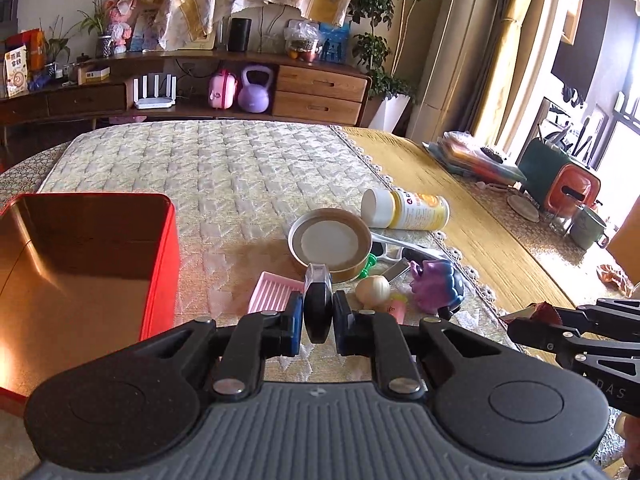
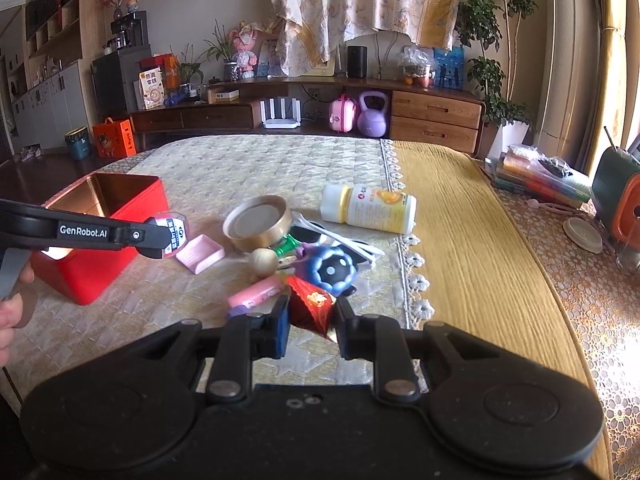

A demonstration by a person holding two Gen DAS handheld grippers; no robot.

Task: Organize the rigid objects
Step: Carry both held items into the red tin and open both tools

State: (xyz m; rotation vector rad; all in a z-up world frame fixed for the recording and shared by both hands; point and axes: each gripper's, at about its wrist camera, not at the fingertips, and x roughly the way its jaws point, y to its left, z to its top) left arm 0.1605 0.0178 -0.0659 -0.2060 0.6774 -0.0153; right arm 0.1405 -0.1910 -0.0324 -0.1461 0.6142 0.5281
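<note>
1. The left gripper (image 1: 318,314) is clamped on a small black disc-shaped case (image 1: 318,312) with a clear end; from the right wrist view the same case (image 2: 172,234) shows a red-and-white label and hangs in the air just above the near corner of the red box (image 2: 120,240).
2. The right gripper (image 2: 310,320) pinches a red foil packet (image 2: 312,306) between its pads, with the packet's point sticking out below the jaws.
3. The red box (image 1: 160,264) stands open on the quilted cloth (image 1: 224,168), left of the clutter, its inside coppery and bare as far as can be seen.
4. The rest lies in a loose heap on the cloth:
   - a gold round tin (image 2: 260,226), open side up
   - a yellow bottle (image 2: 368,208) on its side, behind the tin
   - a pink tray (image 2: 202,254) – between box and tin
   - a beige ball (image 2: 263,262) and a pink tube (image 2: 256,294), near each other
   - a blue-purple toy (image 2: 330,270) and white sunglasses (image 2: 340,240), touching.
5. A hand (image 2: 10,304) grips the left gripper's handle at the frame edge.
</note>
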